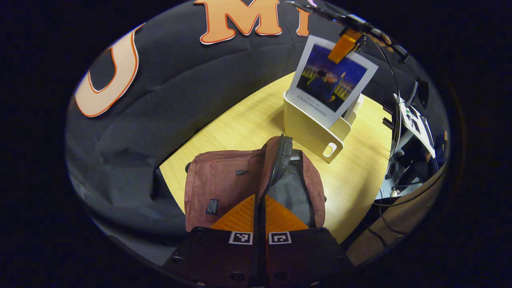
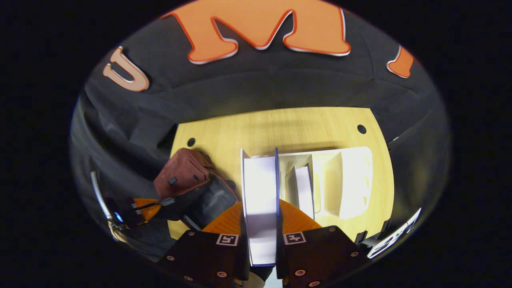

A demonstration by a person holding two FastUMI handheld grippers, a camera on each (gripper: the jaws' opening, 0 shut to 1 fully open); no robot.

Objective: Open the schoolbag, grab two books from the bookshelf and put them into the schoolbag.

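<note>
The maroon schoolbag (image 1: 216, 188) lies on the wooden table, its mouth open onto a grey lining (image 1: 292, 192). My left gripper (image 1: 261, 202) is shut on the zipped edge of the bag's flap (image 1: 278, 160) and holds it upright. Farther off, the right gripper (image 1: 347, 43) lifts a book (image 1: 332, 84) with a blue picture cover above the cream bookshelf (image 1: 310, 130). In the right gripper view, my right gripper (image 2: 261, 210) is shut on that book (image 2: 260, 192), seen edge-on. A second book (image 2: 305, 188) stands in the bookshelf (image 2: 348, 180). The schoolbag (image 2: 182, 174) and left gripper (image 2: 140, 208) sit at the left.
The wooden table (image 1: 240, 124) ends at the black cloth wall behind and to the left. Two round holes (image 2: 361, 129) mark the table's far corners. Right of the table stands a white stand with equipment and cables (image 1: 412, 120).
</note>
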